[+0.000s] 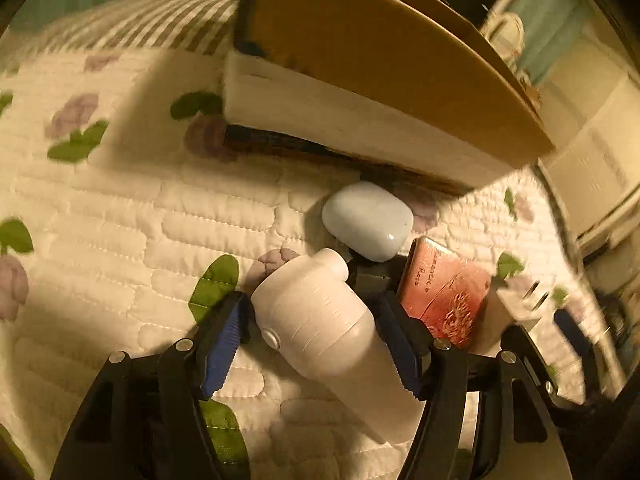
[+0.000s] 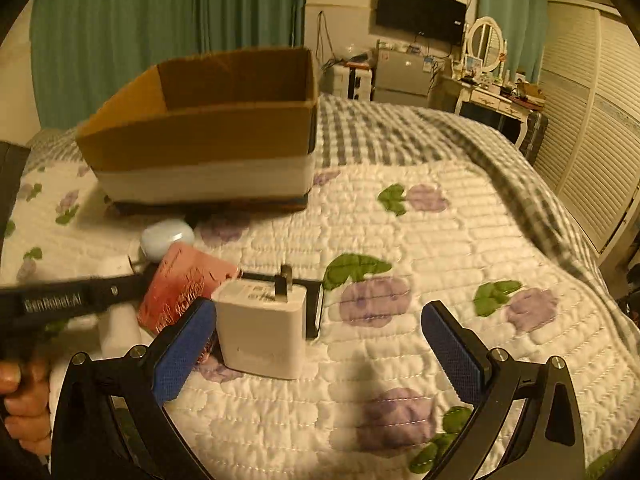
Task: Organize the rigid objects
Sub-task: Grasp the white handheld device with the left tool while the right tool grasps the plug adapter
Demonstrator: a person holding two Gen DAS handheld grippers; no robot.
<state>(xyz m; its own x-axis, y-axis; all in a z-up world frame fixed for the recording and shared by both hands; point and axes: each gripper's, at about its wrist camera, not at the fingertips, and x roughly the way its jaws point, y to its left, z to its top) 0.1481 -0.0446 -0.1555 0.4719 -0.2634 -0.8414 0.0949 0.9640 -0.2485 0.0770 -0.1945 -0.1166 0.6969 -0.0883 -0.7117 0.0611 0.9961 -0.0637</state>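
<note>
Left fingers: the left gripper [image 1: 320, 340] has its blue pads [image 1: 222, 344] on either side of a white bottle [image 1: 320, 320]; the right pad presses its side, the left pad sits at or just off its other side, so a firm pinch cannot be confirmed.
White bottle: lies tilted on the quilt [image 1: 120, 220], cap end pointing away toward the box, faint graduation marks along its body.
Right fingers: the right gripper [image 2: 320, 356] is spread wide, nothing between the pads; the left pad [image 2: 180, 352] is just beside a white charger [image 2: 262, 330].
White charger: stands on the quilt, prongs up, a dark flat item just behind it, hard to identify.
Pink box [image 1: 444, 292]: just right of the bottle, leaning, with "Rose" lettering; in the right wrist view it sits between the charger and the left gripper's arm.
Earbud case [image 1: 368, 220]: pale blue, rounded, on the quilt just beyond the bottle's cap, near the box's foot.
Cardboard box [image 2: 208, 136]: open-topped, brown above a white band, on the bed behind all the small items.
Surroundings: green curtains [image 2: 120, 32], a wall-mounted screen [image 2: 420, 12], a vanity with an oval mirror [image 2: 486, 44].
</note>
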